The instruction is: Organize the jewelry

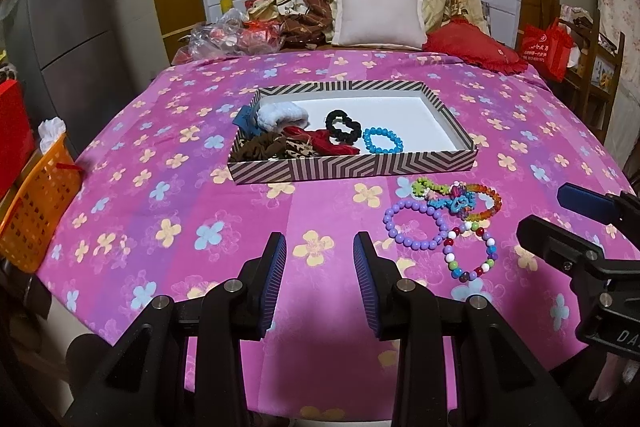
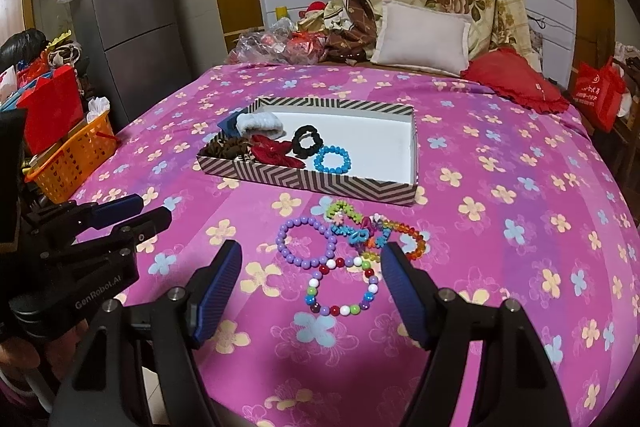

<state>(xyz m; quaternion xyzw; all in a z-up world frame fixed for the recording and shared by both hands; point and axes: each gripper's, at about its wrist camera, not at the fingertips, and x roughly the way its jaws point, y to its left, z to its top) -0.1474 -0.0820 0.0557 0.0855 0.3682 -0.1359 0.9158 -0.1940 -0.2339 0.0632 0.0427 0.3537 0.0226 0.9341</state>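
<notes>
A striped tray (image 1: 360,167) (image 2: 320,183) lies on the pink flowered bedcover. It holds several scrunchies (image 1: 280,143) (image 2: 248,147), a black scrunchie (image 1: 332,123) and a blue bead bracelet (image 1: 366,139) (image 2: 318,159). In front of it on the cover lie a purple bracelet (image 1: 388,223) (image 2: 280,243), a multicoloured bead bracelet (image 1: 448,255) (image 2: 312,293) and a tangle of colourful bracelets (image 1: 456,199) (image 2: 360,231). My left gripper (image 1: 320,243) (image 2: 148,209) hovers open, left of these, holding nothing. My right gripper (image 2: 312,251) (image 1: 560,223) stands open over the multicoloured bracelet, not touching it.
An orange basket (image 1: 36,203) (image 2: 76,155) sits off the bed's left edge beside a grey fridge (image 1: 60,27). At the head of the bed are a white pillow (image 1: 378,17), a red cushion (image 1: 472,47) and folded quilts. A red bag (image 2: 596,91) stands at right.
</notes>
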